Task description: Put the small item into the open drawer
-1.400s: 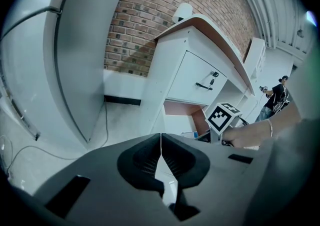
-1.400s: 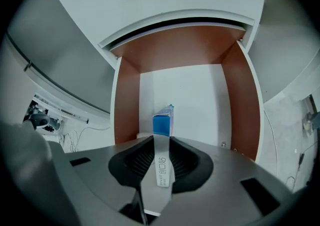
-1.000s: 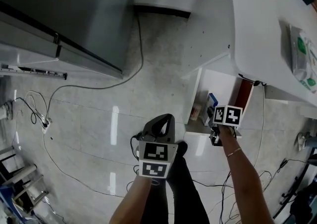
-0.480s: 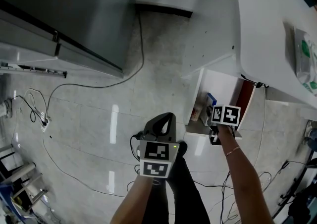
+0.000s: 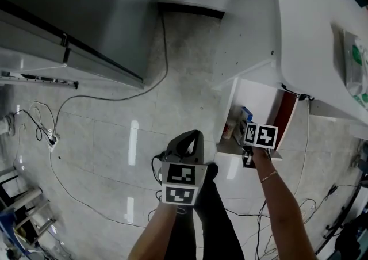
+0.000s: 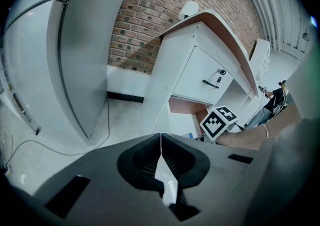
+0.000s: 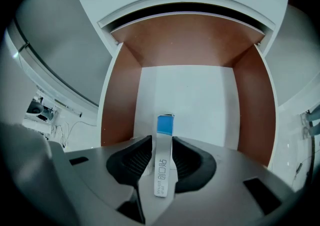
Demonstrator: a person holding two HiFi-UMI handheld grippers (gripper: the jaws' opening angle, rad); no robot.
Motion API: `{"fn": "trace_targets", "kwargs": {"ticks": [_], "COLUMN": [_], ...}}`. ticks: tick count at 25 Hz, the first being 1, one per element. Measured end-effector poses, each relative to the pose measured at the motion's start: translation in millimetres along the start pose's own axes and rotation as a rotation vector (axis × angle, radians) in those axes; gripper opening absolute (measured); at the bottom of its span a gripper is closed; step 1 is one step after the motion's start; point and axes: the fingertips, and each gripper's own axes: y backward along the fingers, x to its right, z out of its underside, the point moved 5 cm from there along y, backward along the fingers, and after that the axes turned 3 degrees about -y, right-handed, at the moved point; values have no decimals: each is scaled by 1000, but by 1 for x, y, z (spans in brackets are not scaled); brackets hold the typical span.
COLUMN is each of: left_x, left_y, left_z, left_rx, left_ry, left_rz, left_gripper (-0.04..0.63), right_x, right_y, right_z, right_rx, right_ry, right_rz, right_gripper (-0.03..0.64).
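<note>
The open drawer (image 7: 190, 95) has a white floor and brown side walls; in the head view it juts out of the white cabinet (image 5: 259, 100). A small white box with a blue end (image 7: 164, 125) stands between the pads of my right gripper (image 7: 161, 142), which points steeply down over the drawer's front. Its jaws have just been opening; a thin gap shows beside the box on the left. The blue end also shows in the head view (image 5: 246, 116). My left gripper (image 6: 161, 137) is shut and empty, held over the floor (image 5: 195, 135), left of the drawer.
A white table top (image 5: 310, 29) overhangs the cabinet, with a packet (image 5: 357, 72) on it. A grey appliance (image 5: 69, 17) stands at the left. Cables (image 5: 86, 100) run over the tiled floor. A small whitish thing (image 5: 229, 129) sits by the drawer's left side.
The right gripper's marker cube has barely shifted over the drawer's front. The left gripper has stayed where it was.
</note>
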Motion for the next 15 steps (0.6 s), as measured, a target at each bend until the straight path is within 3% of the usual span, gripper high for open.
{"fn": "trace_targets", "kwargs": {"ticks": [6,15], "left_x": [8,27], "left_y": [-1,8], "left_z": [-2,-12], "left_rx": [-2,-1], "left_ry": [-11,-47], "left_rz": [10,24], "left_gripper": [23,23], "right_x": [-1,-9], "right_y": [9,55], "right_z": [-2,-14], "right_rx": [49,196], "right_ry": [-13,94], "right_rz": [-17,-7], "right_gripper": [152,160]}}
